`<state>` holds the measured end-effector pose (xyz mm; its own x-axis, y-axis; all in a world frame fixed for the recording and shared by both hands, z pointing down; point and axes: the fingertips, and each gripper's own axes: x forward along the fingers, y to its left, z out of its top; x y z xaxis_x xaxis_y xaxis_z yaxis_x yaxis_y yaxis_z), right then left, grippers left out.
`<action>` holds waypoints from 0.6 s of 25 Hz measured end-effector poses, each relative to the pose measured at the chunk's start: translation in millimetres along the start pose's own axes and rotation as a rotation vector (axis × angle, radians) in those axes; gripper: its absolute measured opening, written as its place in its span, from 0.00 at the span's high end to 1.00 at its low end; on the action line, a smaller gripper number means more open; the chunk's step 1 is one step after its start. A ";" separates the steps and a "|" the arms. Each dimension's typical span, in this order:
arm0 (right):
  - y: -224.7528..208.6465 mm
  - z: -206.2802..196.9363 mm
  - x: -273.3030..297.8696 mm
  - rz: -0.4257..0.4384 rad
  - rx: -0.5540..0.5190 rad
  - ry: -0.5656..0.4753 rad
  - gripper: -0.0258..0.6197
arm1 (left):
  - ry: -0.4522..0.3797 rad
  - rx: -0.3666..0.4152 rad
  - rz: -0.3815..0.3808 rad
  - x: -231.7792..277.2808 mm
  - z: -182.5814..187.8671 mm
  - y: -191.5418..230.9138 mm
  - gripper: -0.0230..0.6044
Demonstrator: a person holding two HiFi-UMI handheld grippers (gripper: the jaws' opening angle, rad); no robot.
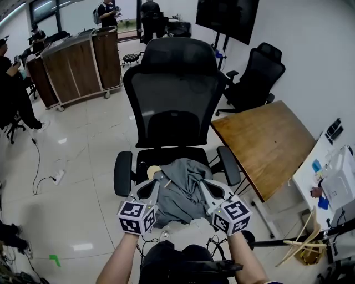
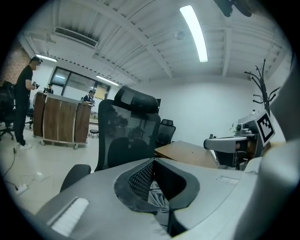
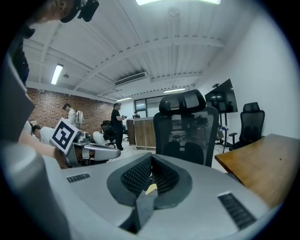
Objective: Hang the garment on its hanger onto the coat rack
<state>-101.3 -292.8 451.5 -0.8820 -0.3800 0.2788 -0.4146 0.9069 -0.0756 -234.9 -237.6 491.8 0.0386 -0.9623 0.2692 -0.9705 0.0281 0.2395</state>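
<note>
Grey garment (image 1: 180, 186) crumpled on chair (image 1: 175, 100) seat; wooden hanger (image 1: 153, 171) end showing

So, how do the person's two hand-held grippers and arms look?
Both the left hand-held gripper and right hand-held gripper are light grey, with black textured pads and a cube of black-and-white square markers. The forearms are bare; no sleeves show.

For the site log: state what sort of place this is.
Probably an open-plan office or lab: a black mesh office chair, a wooden table, a large dark screen and wood-panelled counters.
</note>
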 end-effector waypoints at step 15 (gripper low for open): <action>-14.4 -51.6 89.3 0.103 0.008 0.139 0.95 | 0.293 -0.018 0.091 87.5 -133.7 58.0 0.91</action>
<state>-162.5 -330.4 526.8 -0.8807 -0.2555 0.3989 -0.3257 0.9381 -0.1182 -256.0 -284.0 654.0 0.0216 -0.8368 0.5471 -0.9689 0.1175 0.2179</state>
